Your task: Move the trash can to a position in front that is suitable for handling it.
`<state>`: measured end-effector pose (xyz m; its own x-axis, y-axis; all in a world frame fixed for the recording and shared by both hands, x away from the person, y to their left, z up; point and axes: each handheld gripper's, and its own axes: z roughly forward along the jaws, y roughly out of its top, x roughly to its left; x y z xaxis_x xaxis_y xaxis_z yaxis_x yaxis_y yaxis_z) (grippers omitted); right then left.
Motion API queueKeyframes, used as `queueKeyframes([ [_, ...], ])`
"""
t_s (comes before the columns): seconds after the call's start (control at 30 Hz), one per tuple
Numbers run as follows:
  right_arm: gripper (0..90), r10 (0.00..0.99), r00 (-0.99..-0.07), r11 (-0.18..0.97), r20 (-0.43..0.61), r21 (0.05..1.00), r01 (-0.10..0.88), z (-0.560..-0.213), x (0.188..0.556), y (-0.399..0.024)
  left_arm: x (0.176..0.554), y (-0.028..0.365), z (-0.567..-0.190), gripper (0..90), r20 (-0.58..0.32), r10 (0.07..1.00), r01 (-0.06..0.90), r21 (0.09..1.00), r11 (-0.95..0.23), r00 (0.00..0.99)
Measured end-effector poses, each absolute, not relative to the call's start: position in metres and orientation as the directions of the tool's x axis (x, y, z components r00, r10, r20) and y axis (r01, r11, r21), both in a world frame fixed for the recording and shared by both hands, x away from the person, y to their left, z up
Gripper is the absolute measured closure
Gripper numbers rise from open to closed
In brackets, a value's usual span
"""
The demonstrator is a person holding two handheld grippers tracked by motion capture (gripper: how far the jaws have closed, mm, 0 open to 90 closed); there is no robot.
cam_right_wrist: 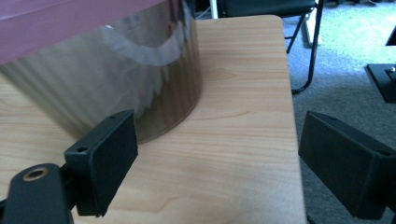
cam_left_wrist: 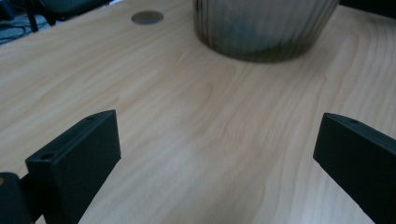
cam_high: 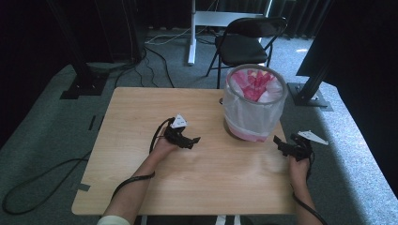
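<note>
A round bin (cam_high: pixel 254 103) lined with a clear bag and holding pink and white scraps stands on the wooden table (cam_high: pixel 141 108), toward the back right. My left gripper (cam_high: pixel 191 141) hovers over the table's middle, left of the bin, jaws wide open and empty; its own view shows the bin's base (cam_left_wrist: pixel 264 32) ahead. My right gripper (cam_high: pixel 281 145) is at the table's right edge, just in front and right of the bin, also open and empty. In the right gripper view the bin's shiny wall (cam_right_wrist: pixel 107 79) stands close on the left, and my right gripper (cam_right_wrist: pixel 219 163) spans the table edge.
A black folding chair (cam_high: pixel 246 40) stands behind the table. Black frame feet (cam_high: pixel 84 84) and cables lie on the grey carpet at the left, another foot (cam_high: pixel 307 96) at the right. A small round grommet (cam_left_wrist: pixel 147 17) sits in the tabletop near the bin.
</note>
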<state>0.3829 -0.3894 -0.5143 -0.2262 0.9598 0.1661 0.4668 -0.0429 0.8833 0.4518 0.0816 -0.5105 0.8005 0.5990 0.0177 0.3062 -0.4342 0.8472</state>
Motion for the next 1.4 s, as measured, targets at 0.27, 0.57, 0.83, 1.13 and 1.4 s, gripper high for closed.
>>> queueKeyframes([
  [0.27, 11.1, 0.961, -0.213, -0.07, 0.177, 0.898, 0.434, -0.498, 0.401, -0.399, 0.478, 0.054, -0.503, 0.7, 0.059, 0.592, 0.291, 0.829, -0.477, 0.804],
  [0.57, 11.1, 0.975, -0.157, -0.069, 0.155, 0.89, 0.452, -0.488, 0.427, -0.408, 0.505, 0.033, -0.5, 0.7, 0.053, 0.62, 0.301, 0.84, -0.452, 0.782],
  [0.83, 12.1, 0.974, -0.103, -0.132, 0.201, 0.876, 0.463, -0.472, 0.454, -0.425, 0.531, 0.025, -0.489, 0.7, 0.059, 0.716, 0.352, 0.841, -0.411, 0.695],
  [1.13, 12.8, 0.962, -0.127, -0.152, 0.24, 0.864, 0.48, -0.462, 0.489, -0.413, 0.548, 0.007, -0.475, 0.7, 0.051, 0.763, 0.399, 0.829, -0.393, 0.644],
  [1.4, 13.1, 0.934, -0.156, -0.216, 0.322, 0.854, 0.473, -0.457, 0.504, -0.406, 0.555, -0.016, -0.46, 0.7, 0.035, 0.762, 0.409, 0.827, -0.385, 0.647],
])
